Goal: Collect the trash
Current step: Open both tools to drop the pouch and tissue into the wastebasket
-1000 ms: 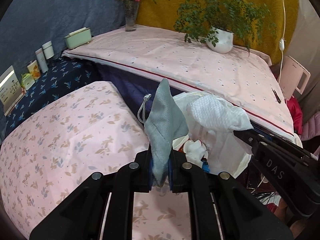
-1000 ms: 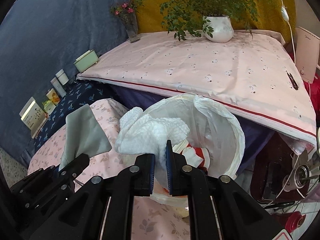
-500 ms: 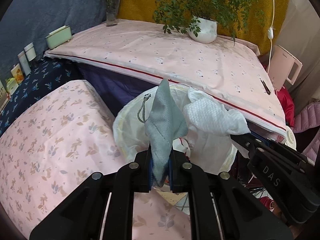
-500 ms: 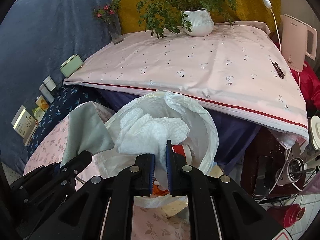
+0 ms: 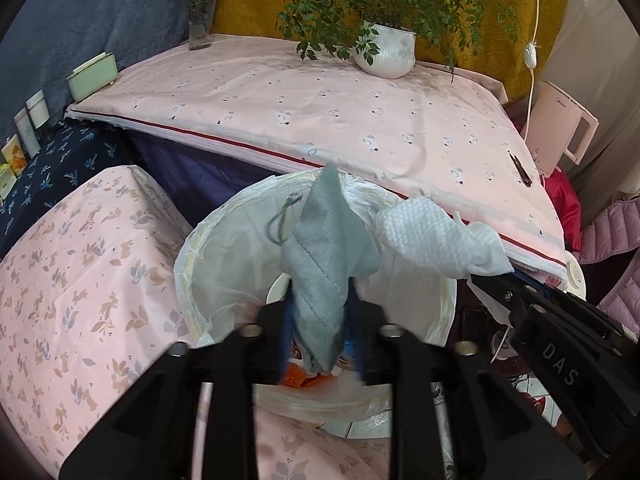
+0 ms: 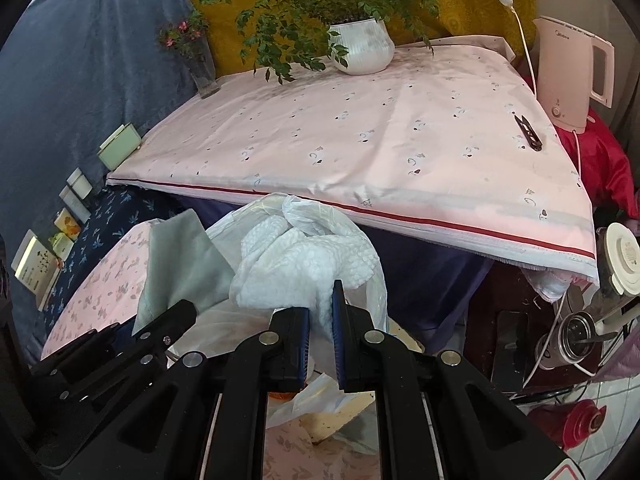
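A bin lined with a white plastic bag point(image 5: 224, 264) stands between the two tables; trash lies at its bottom. My left gripper point(image 5: 320, 344) is over the bin mouth, its jaws parted, with a grey face mask point(image 5: 324, 264) still between them. My right gripper point(image 6: 320, 328) has begun to part but still pinches a crumpled white paper towel point(image 6: 304, 264) above the bin bag point(image 6: 360, 292). The towel point(image 5: 436, 236) and right gripper show at the right of the left wrist view. The mask point(image 6: 180, 264) shows at the left of the right wrist view.
A large table with a pink cloth point(image 5: 360, 112) lies beyond the bin, with a potted plant point(image 5: 386, 50), a flower vase point(image 5: 200, 20), a green box point(image 5: 92, 76) and a black clip point(image 6: 528, 132). A pink kettle point(image 6: 572, 76) stands right. A pink floral table point(image 5: 80, 280) is left.
Both grippers have moved right until they are over the bin. The left jaws have opened around the mask; the right jaws have parted slightly on the towel.
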A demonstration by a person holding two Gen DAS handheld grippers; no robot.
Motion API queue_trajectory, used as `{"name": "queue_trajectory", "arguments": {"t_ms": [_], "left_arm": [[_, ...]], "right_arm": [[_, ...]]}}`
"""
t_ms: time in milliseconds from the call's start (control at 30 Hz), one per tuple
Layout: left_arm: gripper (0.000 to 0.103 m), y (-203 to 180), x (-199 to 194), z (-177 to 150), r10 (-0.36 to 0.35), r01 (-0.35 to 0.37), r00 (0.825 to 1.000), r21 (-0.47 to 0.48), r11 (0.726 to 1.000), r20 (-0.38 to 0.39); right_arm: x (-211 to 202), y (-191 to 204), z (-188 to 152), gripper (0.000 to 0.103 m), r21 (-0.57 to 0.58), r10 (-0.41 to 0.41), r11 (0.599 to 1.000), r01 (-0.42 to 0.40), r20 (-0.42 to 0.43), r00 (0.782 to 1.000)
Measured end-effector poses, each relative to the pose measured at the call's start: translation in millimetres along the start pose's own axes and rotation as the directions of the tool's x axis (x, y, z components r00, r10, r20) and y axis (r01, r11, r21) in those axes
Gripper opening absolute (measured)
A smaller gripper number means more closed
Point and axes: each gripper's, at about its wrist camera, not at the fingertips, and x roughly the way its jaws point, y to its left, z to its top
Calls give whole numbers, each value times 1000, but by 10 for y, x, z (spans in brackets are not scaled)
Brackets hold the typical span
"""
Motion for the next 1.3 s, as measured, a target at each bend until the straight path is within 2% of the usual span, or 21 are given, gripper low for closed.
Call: {"name": "queue_trajectory", "arguments": {"t_ms": [67, 233, 467, 767, 867, 933, 1000, 1200, 1300], "left_arm": [[49, -7, -12, 10, 8, -7, 1000, -9, 1000, 17], [60, 1, -59, 11, 45, -45, 998, 6, 999, 37], [65, 187, -157, -15, 74, -73, 996, -35, 997, 50], [71, 516, -280, -95, 153, -148, 986, -83, 986, 64], [71, 610, -295, -112, 169, -163, 984, -100, 982, 61], [73, 655, -302, -119, 175, -167, 983, -112, 980, 60], [75, 675, -309, -127, 181, -173, 981, -119, 978, 63], [79, 675, -351, -148, 194, -184, 978, -125, 975, 72], [82, 683, -377, -158, 199, -188, 977, -132, 973, 74]], "right_arm": [[8, -2, 19, 10, -2, -2, 1000, 2, 0, 1000], [46, 6, 71, 10, -3, 3, 1000, -3, -2, 1000], [110, 133, 104, 10, -24, 23, 999, -23, -3, 1000], [329, 468, 68, 14, -77, 43, 996, -46, -44, 998], [385, 533, 47, 22, -85, 43, 995, -48, -63, 997], [388, 561, 32, 34, -90, 42, 995, -47, -62, 997], [370, 580, 34, 41, -97, 39, 994, -44, -53, 998], [259, 599, 28, 50, -108, 40, 993, -44, -39, 998], [182, 566, 16, 60, -103, 34, 994, -37, -35, 999]]}}
